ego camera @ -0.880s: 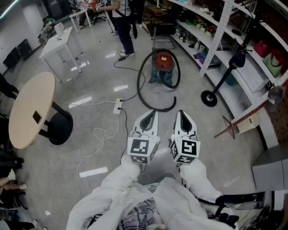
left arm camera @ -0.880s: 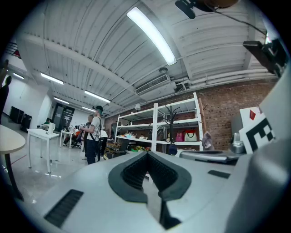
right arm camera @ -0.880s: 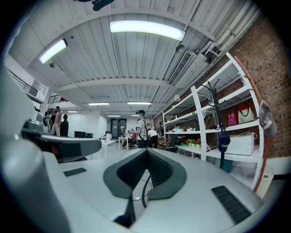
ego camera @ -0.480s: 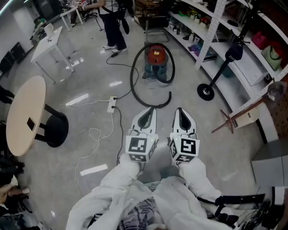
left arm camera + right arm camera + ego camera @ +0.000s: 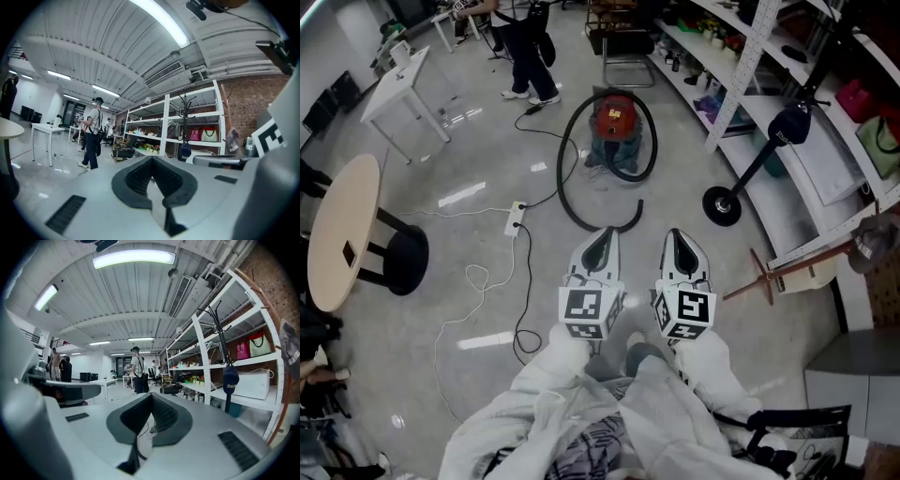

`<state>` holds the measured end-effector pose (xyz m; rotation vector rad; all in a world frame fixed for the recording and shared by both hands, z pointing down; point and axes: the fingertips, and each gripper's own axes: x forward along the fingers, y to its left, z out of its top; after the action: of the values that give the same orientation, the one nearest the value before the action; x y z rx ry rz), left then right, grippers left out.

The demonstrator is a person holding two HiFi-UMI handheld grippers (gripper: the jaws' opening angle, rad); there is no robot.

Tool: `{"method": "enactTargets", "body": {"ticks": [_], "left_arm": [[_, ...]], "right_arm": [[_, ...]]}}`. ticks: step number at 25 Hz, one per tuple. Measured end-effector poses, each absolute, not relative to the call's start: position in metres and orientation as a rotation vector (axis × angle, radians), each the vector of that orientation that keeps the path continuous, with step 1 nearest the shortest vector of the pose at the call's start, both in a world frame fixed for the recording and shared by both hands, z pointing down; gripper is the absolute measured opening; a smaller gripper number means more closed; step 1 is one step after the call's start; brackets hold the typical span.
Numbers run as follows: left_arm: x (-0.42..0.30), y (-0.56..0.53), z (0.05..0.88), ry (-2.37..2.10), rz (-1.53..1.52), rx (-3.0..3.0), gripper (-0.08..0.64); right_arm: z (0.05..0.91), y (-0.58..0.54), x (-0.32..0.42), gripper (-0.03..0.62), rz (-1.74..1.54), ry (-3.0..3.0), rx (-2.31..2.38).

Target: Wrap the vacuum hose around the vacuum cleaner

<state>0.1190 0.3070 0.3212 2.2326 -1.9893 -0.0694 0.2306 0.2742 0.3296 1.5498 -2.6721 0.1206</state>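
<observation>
A red canister vacuum cleaner (image 5: 613, 120) stands on the grey floor ahead of me. Its black hose (image 5: 566, 186) loops around it and trails to a free end (image 5: 630, 218) on the floor. Both grippers are held side by side in front of my body, well short of the hose. The left gripper (image 5: 602, 239) is shut with nothing in it, and the right gripper (image 5: 677, 239) is shut and empty too. In the left gripper view the left gripper (image 5: 151, 165) points at the shelving, jaws together. The right gripper (image 5: 151, 401) looks the same in its own view.
A power strip (image 5: 516, 215) with black and white cables (image 5: 472, 277) lies left of the hose. A round table (image 5: 337, 230) stands at far left. Shelving (image 5: 787, 122) and a coat stand's round base (image 5: 721, 205) line the right. A person (image 5: 521, 52) stands beyond the vacuum by a white table (image 5: 397, 85).
The view has advanced toward the vacuum, so it and the hose sit closer and more central. Both grippers keep their pose, shut and side by side.
</observation>
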Motion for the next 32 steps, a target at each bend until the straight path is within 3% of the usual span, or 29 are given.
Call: {"method": "enactTargets", "body": {"ticks": [19, 32], "left_arm": [[0.160, 0.168, 0.316, -2.107, -0.035, 2.174, 0.003], [0.115, 0.024, 0.312, -2.199, -0.061, 2.143, 0.003]], "right_arm": [[0.335, 0.124, 0.266, 0.014, 0.131, -2.757, 1.426], [0.321, -0.022, 0.197, 0.014, 0.079, -2.834, 1.272]]}}
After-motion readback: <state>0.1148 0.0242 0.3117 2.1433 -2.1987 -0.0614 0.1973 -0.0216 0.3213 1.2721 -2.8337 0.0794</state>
